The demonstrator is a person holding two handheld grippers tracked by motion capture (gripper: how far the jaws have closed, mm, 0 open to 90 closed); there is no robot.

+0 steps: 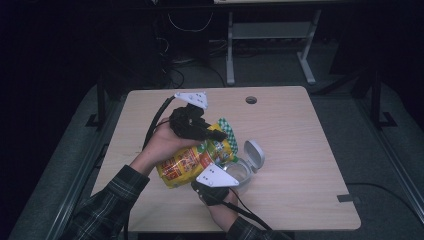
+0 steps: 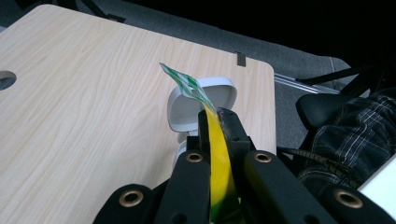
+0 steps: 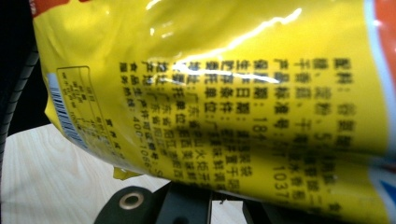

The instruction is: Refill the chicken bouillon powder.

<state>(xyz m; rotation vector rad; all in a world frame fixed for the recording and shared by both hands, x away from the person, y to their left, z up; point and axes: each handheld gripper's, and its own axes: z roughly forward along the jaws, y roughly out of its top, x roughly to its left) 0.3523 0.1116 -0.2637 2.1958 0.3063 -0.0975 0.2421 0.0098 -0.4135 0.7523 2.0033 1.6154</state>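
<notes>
A person is holding a yellow snack bag [image 1: 192, 161] aloft above the middle of the tabletop [image 1: 300, 150]. The left tongs [image 1: 215, 134], reaching in from nine o'clock on a bent wrist, are clamping the bag's upper edge beside its green-checked corner. The right tongs [image 1: 212, 176], rising from six o'clock, are closing on the bag's lower end. An open-lidded grey container [image 1: 245, 167] is sitting just beneath, at the bag's three o'clock.

Snack bag [image 1: 192, 160]: you see glossy, crinkled yellow plastic film.
Table [image 1: 300, 150]: your worktop is pale, smooth, matt wood-grain.
Container [image 1: 245, 167]: smooth plastic, hinged lid.
Left gripper [image 2: 217, 123]: matt black plastic, brass-coloured rivets.
Sleeve [image 1: 107, 205]: plaid cloth.
</notes>
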